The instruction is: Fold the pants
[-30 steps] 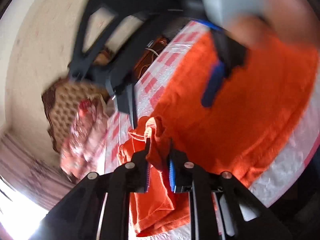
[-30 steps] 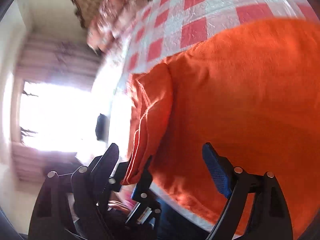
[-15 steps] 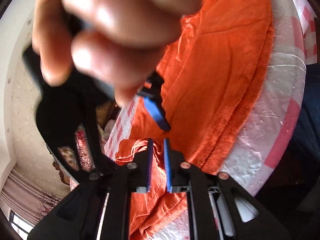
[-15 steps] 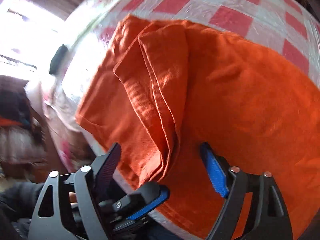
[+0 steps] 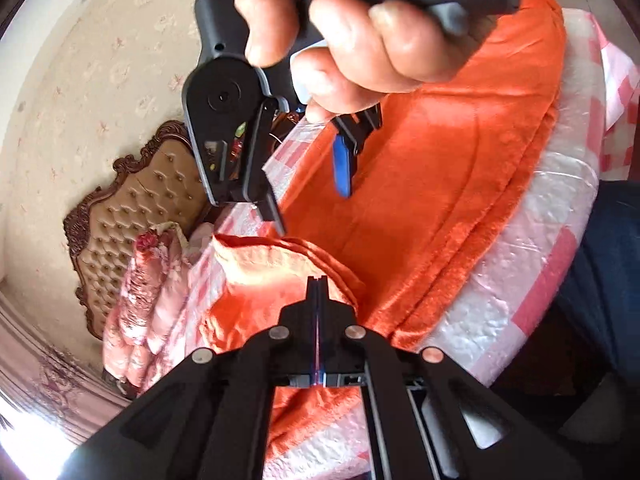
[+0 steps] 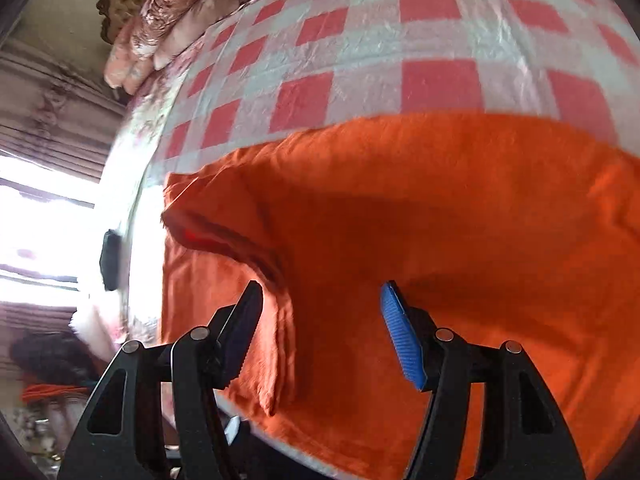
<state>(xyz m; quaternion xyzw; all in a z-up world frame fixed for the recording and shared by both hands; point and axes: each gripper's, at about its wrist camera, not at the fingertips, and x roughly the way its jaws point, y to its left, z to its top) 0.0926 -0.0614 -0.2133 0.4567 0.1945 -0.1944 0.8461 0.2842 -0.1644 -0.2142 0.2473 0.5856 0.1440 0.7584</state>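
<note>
Clamped fully together, the left gripper [image 5: 317,284] had its jaws pressed flat on each other at a raised fold of the orange pants [image 5: 440,184]; whether any cloth was pinched between the pads could not be told. Beyond it the right gripper [image 6: 320,312], held in a hand [image 5: 360,40], hung over the pants with its jaws apart; they had just been closing, a hanging fold of the fabric between them but its pads not pressing on it. The pants lay spread across a bed covered by a pink-and-white checked sheet [image 6: 400,40] under clear plastic. Floral pillows [image 5: 140,292] and a tufted headboard [image 5: 132,208] stood at the far end, against patterned wallpaper [image 5: 100,60]. A second earlier the left jaws stood slightly apart around a bunched hem; now they met.
</note>
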